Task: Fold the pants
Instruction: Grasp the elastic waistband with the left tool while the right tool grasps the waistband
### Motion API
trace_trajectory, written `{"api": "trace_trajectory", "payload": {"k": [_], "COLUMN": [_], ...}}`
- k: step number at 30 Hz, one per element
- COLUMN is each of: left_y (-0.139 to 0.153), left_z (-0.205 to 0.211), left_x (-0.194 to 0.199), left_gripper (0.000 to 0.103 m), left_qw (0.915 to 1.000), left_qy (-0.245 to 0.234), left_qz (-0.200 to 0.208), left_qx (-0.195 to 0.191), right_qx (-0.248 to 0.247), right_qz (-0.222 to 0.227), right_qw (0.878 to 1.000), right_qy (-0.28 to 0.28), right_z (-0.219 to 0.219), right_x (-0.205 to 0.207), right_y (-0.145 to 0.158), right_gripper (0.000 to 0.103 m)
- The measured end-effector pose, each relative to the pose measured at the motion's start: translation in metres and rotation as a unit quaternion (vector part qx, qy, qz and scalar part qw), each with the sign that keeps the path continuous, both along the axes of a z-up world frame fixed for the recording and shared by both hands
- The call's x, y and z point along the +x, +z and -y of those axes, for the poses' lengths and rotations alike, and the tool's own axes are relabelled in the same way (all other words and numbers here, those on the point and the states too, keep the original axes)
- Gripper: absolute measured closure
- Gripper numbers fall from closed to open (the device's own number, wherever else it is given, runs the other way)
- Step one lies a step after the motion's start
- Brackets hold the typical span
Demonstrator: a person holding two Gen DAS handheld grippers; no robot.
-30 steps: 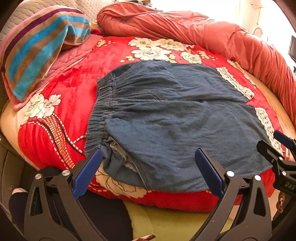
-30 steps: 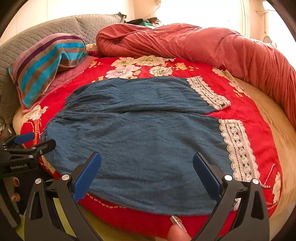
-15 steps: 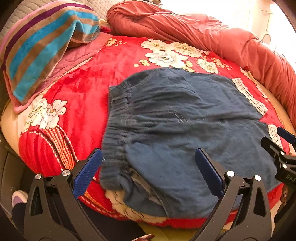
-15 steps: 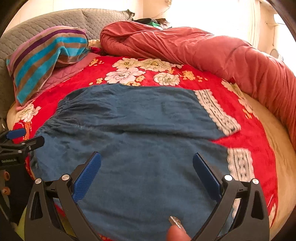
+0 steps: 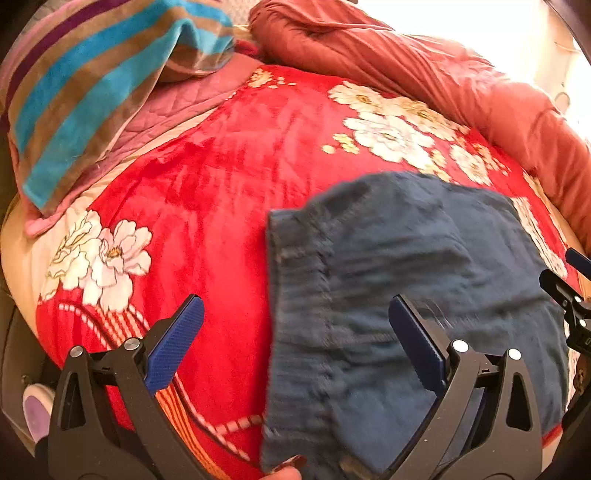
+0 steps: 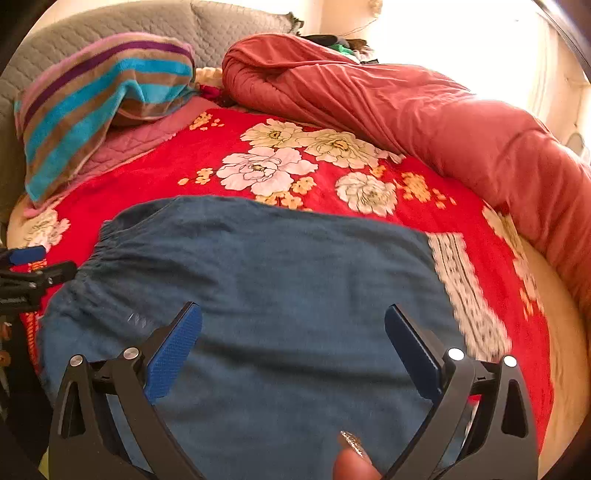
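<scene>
Blue denim pants (image 6: pixel 280 295) with white lace cuffs (image 6: pixel 465 291) lie spread flat on a red flowered blanket (image 6: pixel 236 147). Their gathered elastic waistband (image 5: pixel 299 302) faces left. My left gripper (image 5: pixel 295 332) is open and hovers over the waistband edge, its right finger above the denim and its left finger above the blanket. My right gripper (image 6: pixel 293 339) is open above the middle of the pants (image 5: pixel 443 258), nothing between its pads. The right gripper (image 5: pixel 569 291) shows at the left wrist view's right edge, and the left gripper (image 6: pixel 29 273) at the right wrist view's left edge.
A striped towel on a pillow (image 6: pixel 103 96) sits at the back left. A rolled red quilt (image 6: pixel 424 107) runs along the back and right side. A grey quilted headboard (image 6: pixel 110 26) stands behind. A fingertip (image 6: pixel 351 458) shows below the right gripper.
Both grippers have moved forward and lower over the bed. The pants now fill more of both views. The left gripper has shifted left, so the waistband sits between its fingers. Both stay open.
</scene>
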State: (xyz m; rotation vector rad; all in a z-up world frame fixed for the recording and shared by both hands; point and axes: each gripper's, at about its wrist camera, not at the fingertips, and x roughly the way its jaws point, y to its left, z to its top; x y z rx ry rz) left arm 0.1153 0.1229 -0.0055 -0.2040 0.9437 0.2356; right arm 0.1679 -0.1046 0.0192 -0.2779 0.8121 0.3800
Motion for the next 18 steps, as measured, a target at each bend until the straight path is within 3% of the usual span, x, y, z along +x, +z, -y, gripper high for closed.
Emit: {"api": "trace_trajectory", "payload": {"k": [9, 18], "left_y": [-0.012, -0.033], "left_z": [-0.033, -0.035], "left_x": [0.047, 0.084], "left_gripper": [0.009, 0.009], "left_qw": [0.9995, 0.9984], "left_qy": [0.007, -0.040], "left_qz": [-0.027, -0.041], "left_qx": [-0.017, 0.003], "right_qx": [-0.037, -0.078], "right_qz": [-0.032, -0.052], "right_qw": [0.994, 0.981], "right_qy": [0.099, 0.168], "right_z": [-0.050, -0.090], "right_x": [0.072, 0.125], "right_y": [-0.024, -0.046], "right_gripper": [0.004, 0.004]}}
